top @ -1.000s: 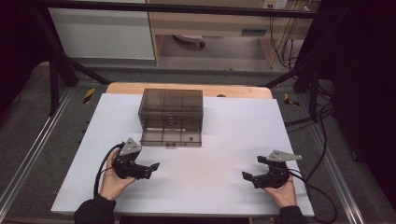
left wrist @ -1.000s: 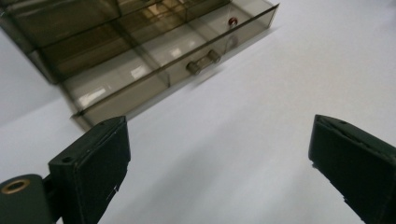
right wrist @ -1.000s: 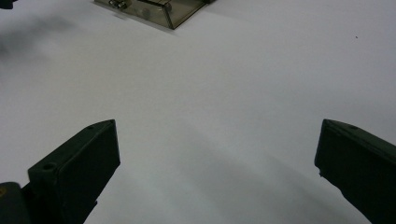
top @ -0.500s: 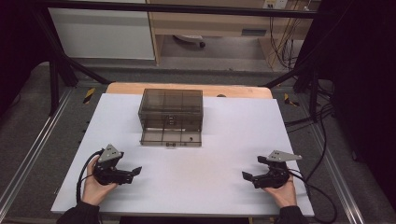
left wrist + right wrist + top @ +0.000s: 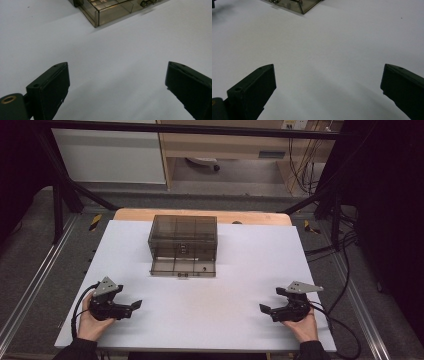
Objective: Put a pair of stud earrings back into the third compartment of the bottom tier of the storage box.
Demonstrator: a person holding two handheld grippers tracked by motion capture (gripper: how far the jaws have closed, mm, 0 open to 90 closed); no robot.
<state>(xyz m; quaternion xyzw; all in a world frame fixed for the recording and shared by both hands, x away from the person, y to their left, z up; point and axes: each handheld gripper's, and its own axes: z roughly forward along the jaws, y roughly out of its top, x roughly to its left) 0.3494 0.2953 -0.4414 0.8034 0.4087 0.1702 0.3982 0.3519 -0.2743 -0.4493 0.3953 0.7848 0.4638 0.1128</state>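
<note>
A smoky transparent plastic box stands at the back middle of the white table, with a drawer pulled out toward me. Its corner shows at the top of the left gripper view and of the right gripper view. My left gripper rests near the front left edge, held by a hand, jaws wide apart and empty. My right gripper rests near the front right edge, also open with nothing between its jaws.
A wooden board edge runs behind the white surface. Metal rails flank the table on both sides, and cables lie on the floor at the right. A cabinet stands at the back.
My left gripper has drawn back from near the box's drawer to the front left of the table. The right gripper has stayed where it was.
</note>
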